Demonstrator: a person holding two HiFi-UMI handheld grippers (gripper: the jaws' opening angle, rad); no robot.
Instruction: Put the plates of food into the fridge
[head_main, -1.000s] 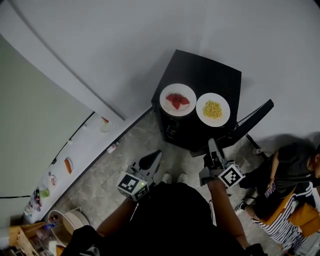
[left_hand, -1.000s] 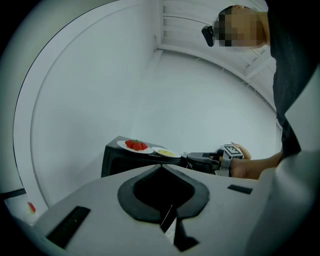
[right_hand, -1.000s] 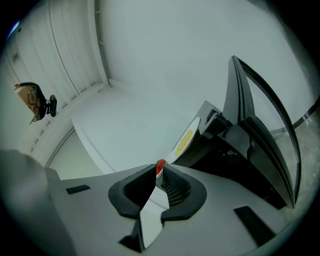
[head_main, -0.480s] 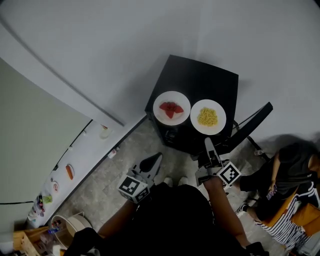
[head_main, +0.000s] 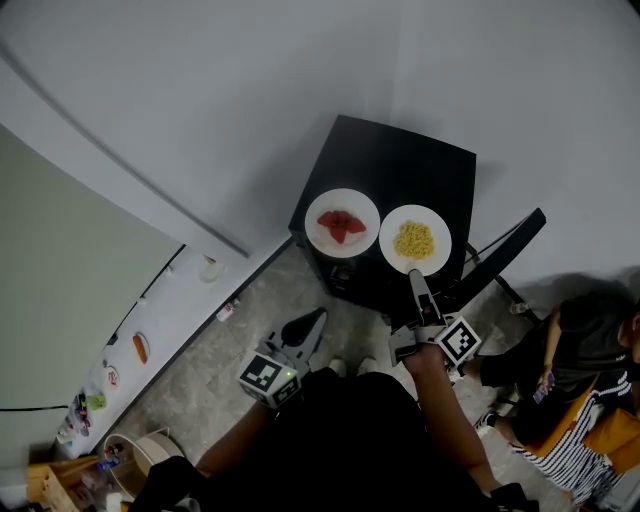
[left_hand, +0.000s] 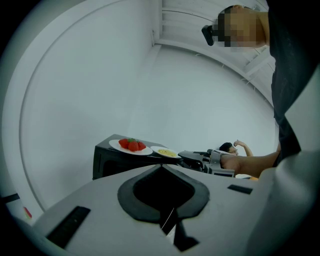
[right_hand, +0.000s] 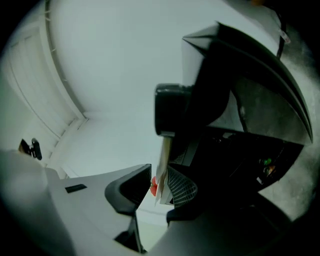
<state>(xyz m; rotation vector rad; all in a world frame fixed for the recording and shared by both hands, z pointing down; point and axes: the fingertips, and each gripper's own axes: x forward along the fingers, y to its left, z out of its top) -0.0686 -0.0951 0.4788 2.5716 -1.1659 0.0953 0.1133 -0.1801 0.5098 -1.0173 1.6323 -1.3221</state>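
Note:
Two white plates stand on a low black table (head_main: 420, 165): one with red food (head_main: 342, 223), one with yellow food (head_main: 415, 240). My right gripper (head_main: 413, 277) reaches the near rim of the yellow-food plate. In the right gripper view it (right_hand: 159, 182) is rolled on its side. The plate rim (right_hand: 162, 160) shows edge-on between its jaws, with a gap left at one pad, so it is open. My left gripper (head_main: 316, 317) hangs over the floor short of the table, shut and holding nothing. The left gripper view shows both plates (left_hand: 131, 146) (left_hand: 166, 152) ahead.
A person (head_main: 575, 370) sits on the floor at the lower right. A black bar (head_main: 505, 245) juts from the table's right side. At the left is a white panel with small magnets (head_main: 140, 345), and a basket (head_main: 135, 450) below it.
My right gripper has moved forward to the rim of the yellow-food plate and rolled over. The left gripper has edged slightly towards the table and stays shut.

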